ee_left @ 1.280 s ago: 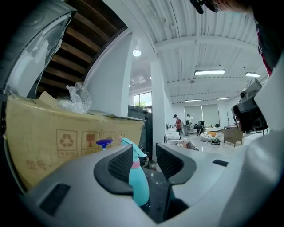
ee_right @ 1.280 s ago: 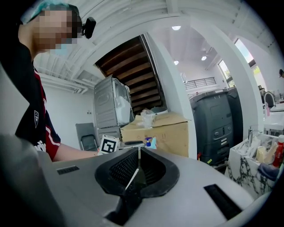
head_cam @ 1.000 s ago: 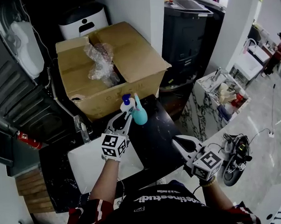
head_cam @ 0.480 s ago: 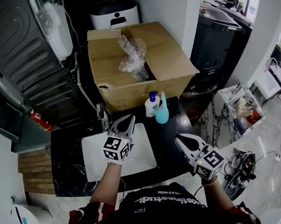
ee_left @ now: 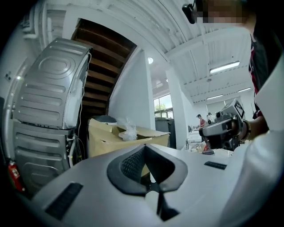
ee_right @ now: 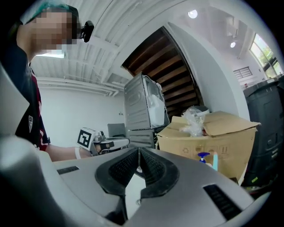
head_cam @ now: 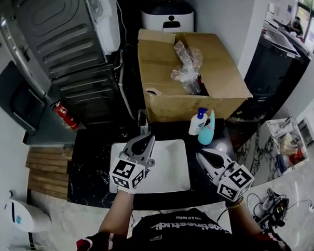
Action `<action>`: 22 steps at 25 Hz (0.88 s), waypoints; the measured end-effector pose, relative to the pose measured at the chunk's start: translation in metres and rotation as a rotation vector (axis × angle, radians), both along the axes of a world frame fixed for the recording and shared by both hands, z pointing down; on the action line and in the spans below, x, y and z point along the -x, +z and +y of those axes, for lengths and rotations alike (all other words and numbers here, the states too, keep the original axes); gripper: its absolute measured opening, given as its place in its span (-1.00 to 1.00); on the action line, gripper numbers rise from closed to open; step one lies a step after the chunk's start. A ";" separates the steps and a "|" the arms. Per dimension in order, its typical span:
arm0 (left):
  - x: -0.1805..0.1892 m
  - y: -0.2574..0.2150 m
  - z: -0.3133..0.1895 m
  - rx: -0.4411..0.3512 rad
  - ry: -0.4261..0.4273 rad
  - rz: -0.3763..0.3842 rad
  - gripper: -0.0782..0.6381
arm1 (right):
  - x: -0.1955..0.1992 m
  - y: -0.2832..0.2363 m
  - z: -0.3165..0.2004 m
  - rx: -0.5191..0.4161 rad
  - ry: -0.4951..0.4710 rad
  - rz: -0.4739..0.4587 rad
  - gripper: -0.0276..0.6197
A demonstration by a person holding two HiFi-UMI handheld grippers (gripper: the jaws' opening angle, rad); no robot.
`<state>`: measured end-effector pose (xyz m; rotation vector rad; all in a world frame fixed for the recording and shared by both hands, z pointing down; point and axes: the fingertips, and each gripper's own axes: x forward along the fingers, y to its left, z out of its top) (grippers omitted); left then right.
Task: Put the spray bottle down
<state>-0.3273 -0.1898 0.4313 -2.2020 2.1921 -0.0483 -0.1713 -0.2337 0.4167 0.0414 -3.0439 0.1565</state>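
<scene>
The left gripper has pulled back from the spray bottle, and its ribbed dark pads are pressed together with nothing between them. Under both grippers runs the glossy black veined counter. Beyond their tips sits a brown cardboard box with open flaps. Below the left gripper lies a smooth white rectangular basin. The teal spray bottle stands upright ahead of the right gripper, just beside a white pump bottle. The right gripper's pads also meet, empty

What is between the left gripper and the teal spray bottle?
Head view: the white sink, a bit of dark counter, then the white pump bottle right beside the spray bottle.
</scene>
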 end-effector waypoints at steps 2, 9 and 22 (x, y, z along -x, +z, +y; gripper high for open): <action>0.009 -0.008 0.016 -0.010 -0.021 0.003 -0.74 | 0.014 -0.006 0.008 -0.015 -0.030 -0.009 -0.78; 0.018 -0.018 0.057 -0.037 -0.065 -0.006 -0.74 | 0.055 -0.022 0.037 -0.057 -0.131 -0.033 -0.79; 0.009 -0.007 0.086 -0.022 -0.059 0.011 -0.74 | 0.075 -0.026 0.066 -0.089 -0.203 -0.046 -0.80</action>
